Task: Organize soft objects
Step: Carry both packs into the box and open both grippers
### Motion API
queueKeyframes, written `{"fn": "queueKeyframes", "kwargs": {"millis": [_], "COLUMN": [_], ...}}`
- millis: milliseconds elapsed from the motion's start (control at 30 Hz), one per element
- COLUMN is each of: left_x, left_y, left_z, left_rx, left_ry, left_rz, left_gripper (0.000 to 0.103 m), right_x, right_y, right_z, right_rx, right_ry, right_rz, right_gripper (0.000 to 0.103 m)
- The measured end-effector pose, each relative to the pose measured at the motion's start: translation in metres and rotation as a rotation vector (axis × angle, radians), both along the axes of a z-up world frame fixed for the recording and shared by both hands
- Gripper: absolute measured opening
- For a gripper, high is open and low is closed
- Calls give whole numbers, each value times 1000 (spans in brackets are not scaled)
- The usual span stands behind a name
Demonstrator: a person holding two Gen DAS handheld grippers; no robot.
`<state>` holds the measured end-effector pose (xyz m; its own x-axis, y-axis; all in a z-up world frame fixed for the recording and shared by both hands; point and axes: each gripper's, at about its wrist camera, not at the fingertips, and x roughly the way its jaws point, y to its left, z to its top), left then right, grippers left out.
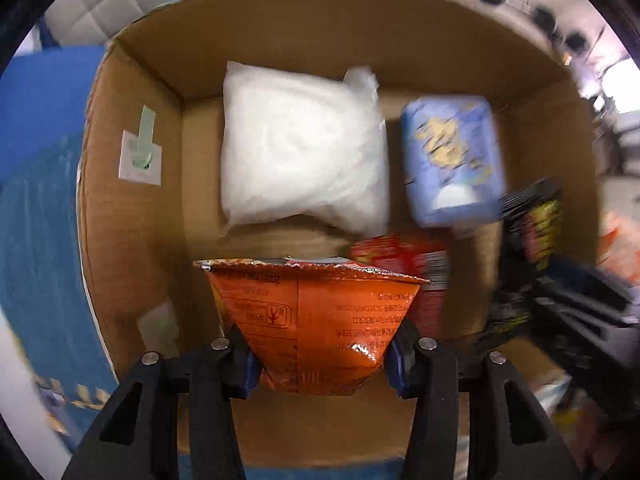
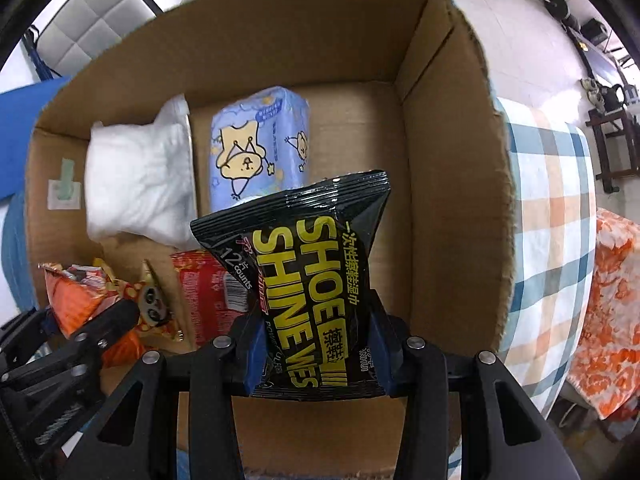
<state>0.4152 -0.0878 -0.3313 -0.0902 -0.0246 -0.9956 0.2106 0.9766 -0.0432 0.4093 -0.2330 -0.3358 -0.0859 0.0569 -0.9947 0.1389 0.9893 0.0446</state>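
Checked cloth (image 2: 548, 216) covers the worktop beside the cardboard box (image 2: 448, 160). Left hand-held gripper (image 1: 320, 364) pinches an orange snack bag (image 1: 316, 320); right hand-held gripper (image 2: 316, 364) clamps a black shoe-wipes pack (image 2: 308, 280), both over the box. Inside: white pillowy bag (image 1: 300, 148), blue tissue pack (image 2: 260, 148), red packet (image 2: 204, 300) partly hidden behind both held packs.

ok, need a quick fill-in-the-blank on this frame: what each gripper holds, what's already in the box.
1. The left gripper is shut on an ____ snack bag.
2. The right gripper holds a black pack printed "SHOE ____ WIPES".
3. Both packs hang over an open ____ box.
4. On the box floor, the white bag lies beside a ____ tissue pack.

Missing: orange; SHINE; cardboard; blue
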Motion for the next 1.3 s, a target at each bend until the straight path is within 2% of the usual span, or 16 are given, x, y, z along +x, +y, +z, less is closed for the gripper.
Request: {"fn": "queueKeyframes", "kwargs": {"millis": [133,233,367,500,733,933,1033,1167,1300], "left_x": [-2,-7,-9,-7,-5,0,-4,-6,-6], "left_y": [-15,-27,-27,-14,-12,-4,2,12,20], "left_z": [-23,-36,-53,-67,-64,-60,-60,-50,-34], "left_rx": [47,20,20,-31,-40,-82,-97,-98,-109], "left_ry": [65,128,177,228,223,249,282,283,273], "left_rz": [-60,-81,-56,20,16,48,81,88,96], "left_gripper": [45,45,43,43,43,46,50,58,59], "right_x": [0,-2,-8,-12,-13,-3,2,5,5], "right_y": [3,4,2,-1,1,2,3,8,14], "right_z": [-9,-18,-32,-43,-61,-76,-76,-68,-52], "right_rx": [-49,-54,-36,-13,-15,-18,-8,-1,9], "right_ry": [15,42,85,122,170,207,220,221,211], "right_rz": [27,28,5,-1,12,19,24,37,48], "right_gripper": [46,46,47,47,47,50,51,53,60]}}
